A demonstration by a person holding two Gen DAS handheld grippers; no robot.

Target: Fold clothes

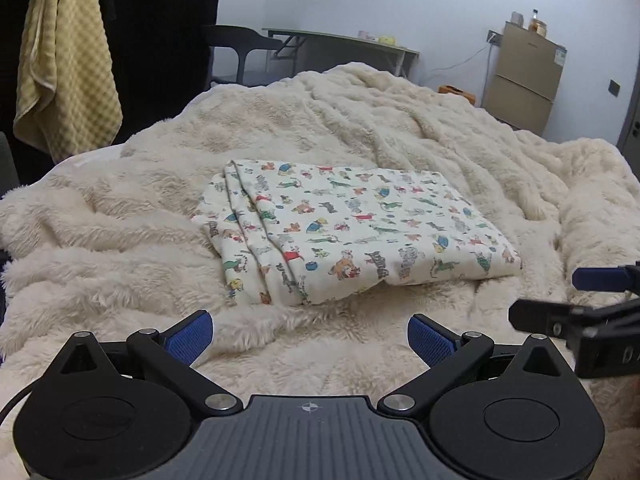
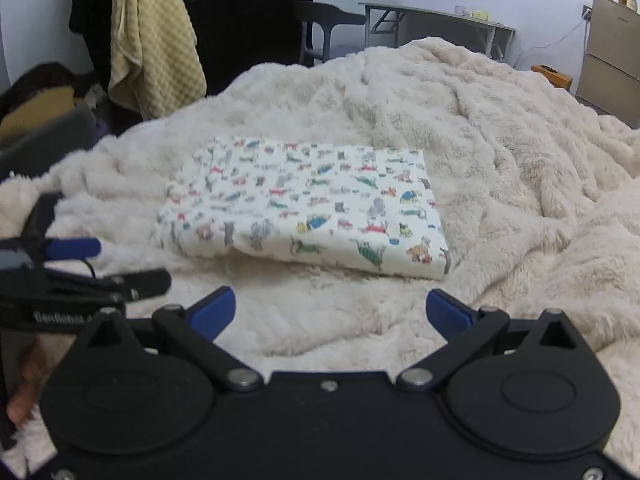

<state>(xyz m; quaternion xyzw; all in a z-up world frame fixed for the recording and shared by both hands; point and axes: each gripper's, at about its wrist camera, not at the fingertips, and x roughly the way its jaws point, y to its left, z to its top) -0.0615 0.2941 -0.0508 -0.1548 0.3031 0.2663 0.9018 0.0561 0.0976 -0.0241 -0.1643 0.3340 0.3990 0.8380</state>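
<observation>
The folded cloth (image 1: 352, 232) lies flat on the fluffy blanket (image 1: 360, 112). The left hand-held gripper (image 1: 310, 338) and the right hand-held gripper (image 2: 330, 312) are both wide apart, near the cloth, holding nothing.

You see a smooth, matt printed cotton garment (image 1: 352, 232) lying on a shaggy cream faux-fur blanket (image 1: 120, 240); your grippers' matt black plastic carries ribbed blue pads (image 1: 188, 338) and shiny metal pivots (image 1: 219, 402).
</observation>
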